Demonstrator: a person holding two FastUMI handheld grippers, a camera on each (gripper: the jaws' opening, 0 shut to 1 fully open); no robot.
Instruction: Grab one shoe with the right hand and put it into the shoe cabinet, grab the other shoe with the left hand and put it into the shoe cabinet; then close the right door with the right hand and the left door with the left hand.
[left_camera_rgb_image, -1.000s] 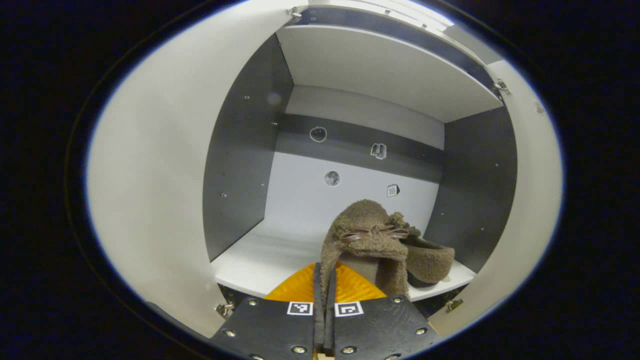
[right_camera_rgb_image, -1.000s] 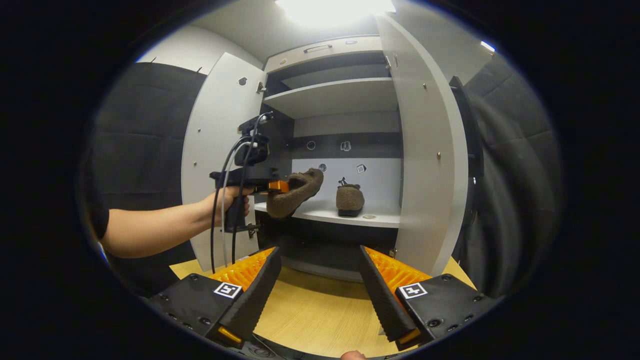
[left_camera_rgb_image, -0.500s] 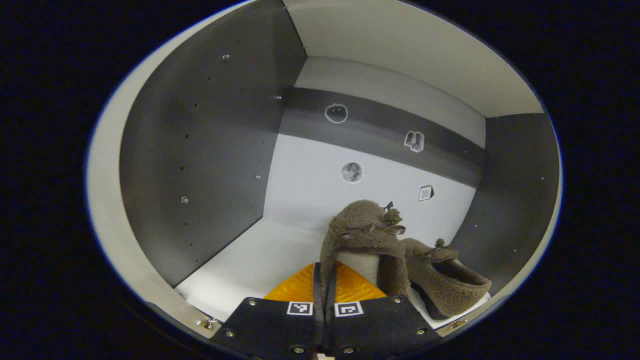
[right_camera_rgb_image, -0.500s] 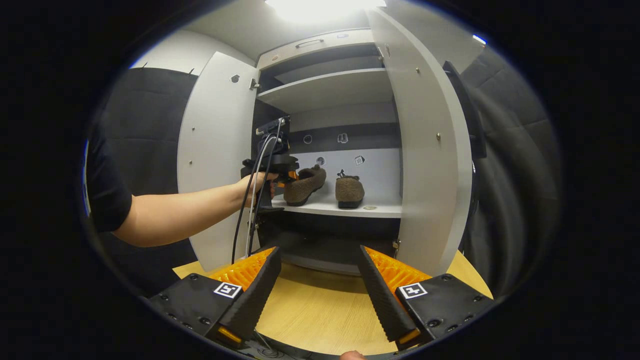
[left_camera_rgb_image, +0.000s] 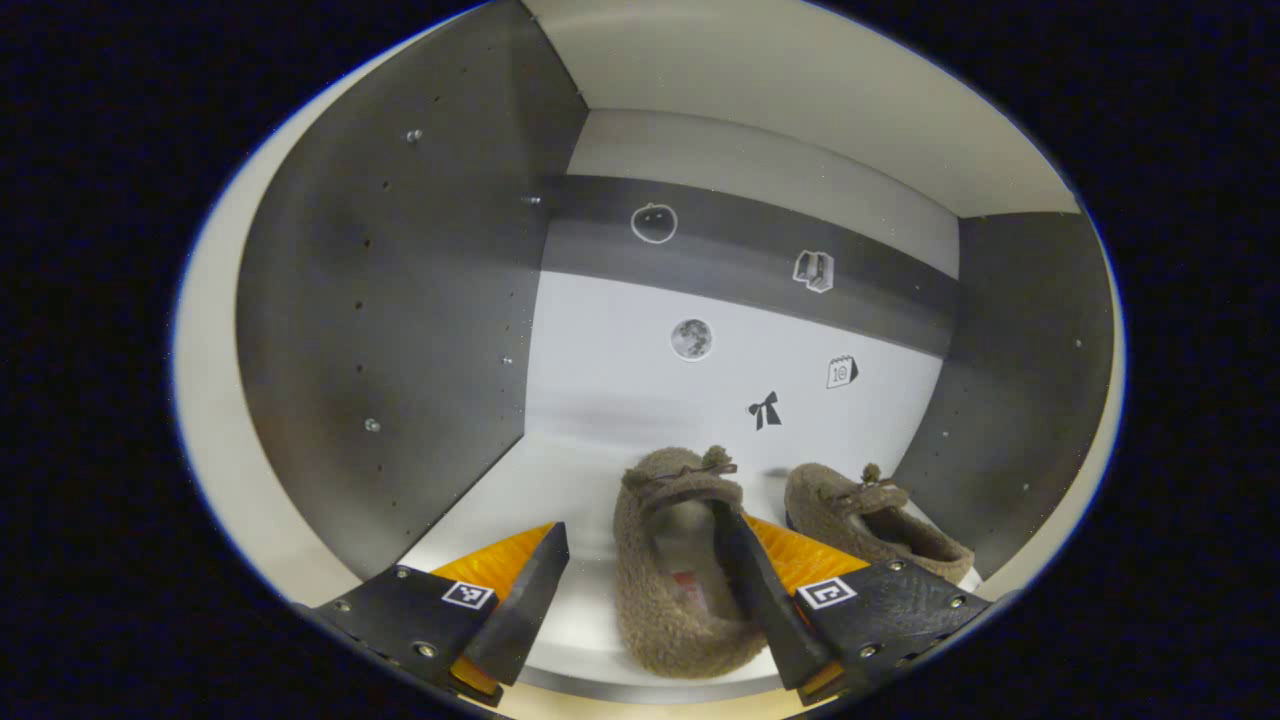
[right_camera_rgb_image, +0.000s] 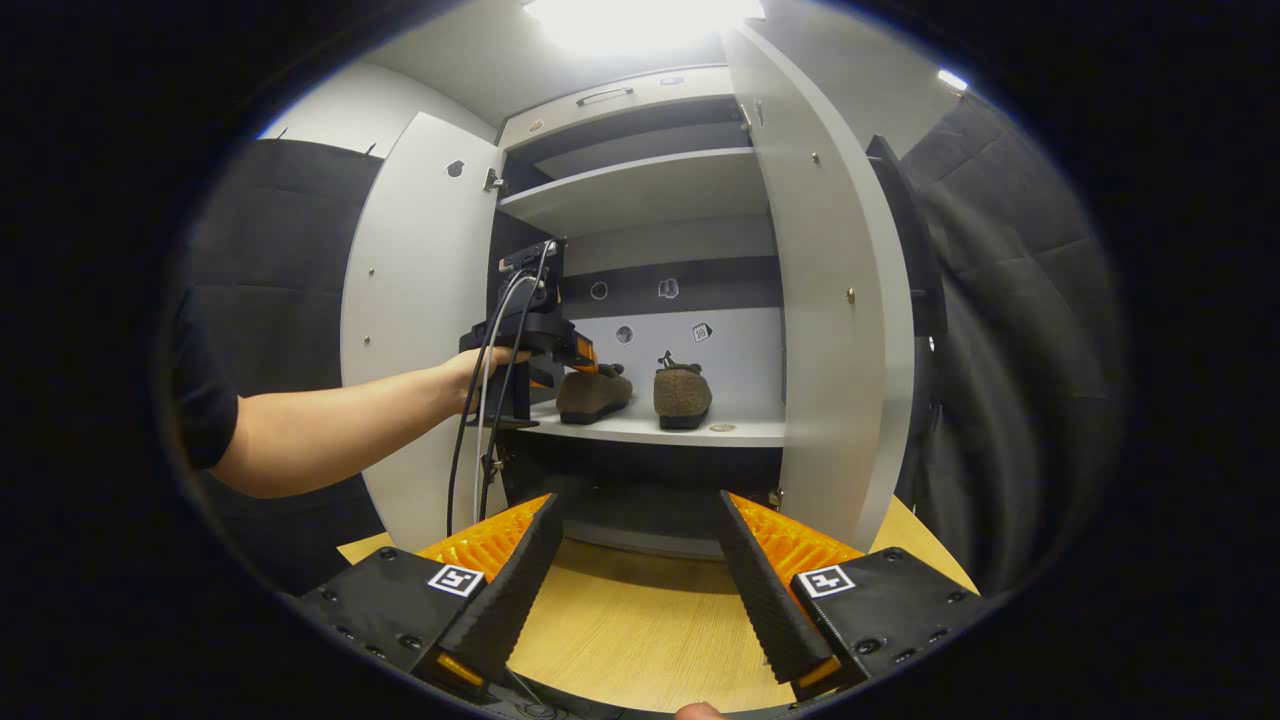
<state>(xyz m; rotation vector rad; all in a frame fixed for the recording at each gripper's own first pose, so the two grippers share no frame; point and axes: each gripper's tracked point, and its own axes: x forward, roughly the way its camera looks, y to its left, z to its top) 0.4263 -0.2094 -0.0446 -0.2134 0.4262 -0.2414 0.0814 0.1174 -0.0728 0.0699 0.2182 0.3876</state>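
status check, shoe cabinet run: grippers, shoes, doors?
Left gripper open, straddling second shoe on shelf. Right gripper open, empty. First shoe alongside. Left door, right door open; nothing blocking.

Two shoes (right_camera_rgb_image: 634, 394) sit side by side on the open cabinet's shelf (right_camera_rgb_image: 690, 430).

Two fuzzy brown shoes (left_camera_rgb_image: 668, 570) (left_camera_rgb_image: 872, 520) side by side, upright on white cabinet shelf (left_camera_rgb_image: 560, 490), both doors (right_camera_rgb_image: 415, 320) (right_camera_rgb_image: 830, 300) open

A bright ceiling light (right_camera_rgb_image: 640, 15) blows out to white glare at the top of the right gripper view. Inside, the shoe cabinet (left_camera_rgb_image: 400, 300) is evenly lit and sharp. Fisheye distortion bends straight edges toward both rims.
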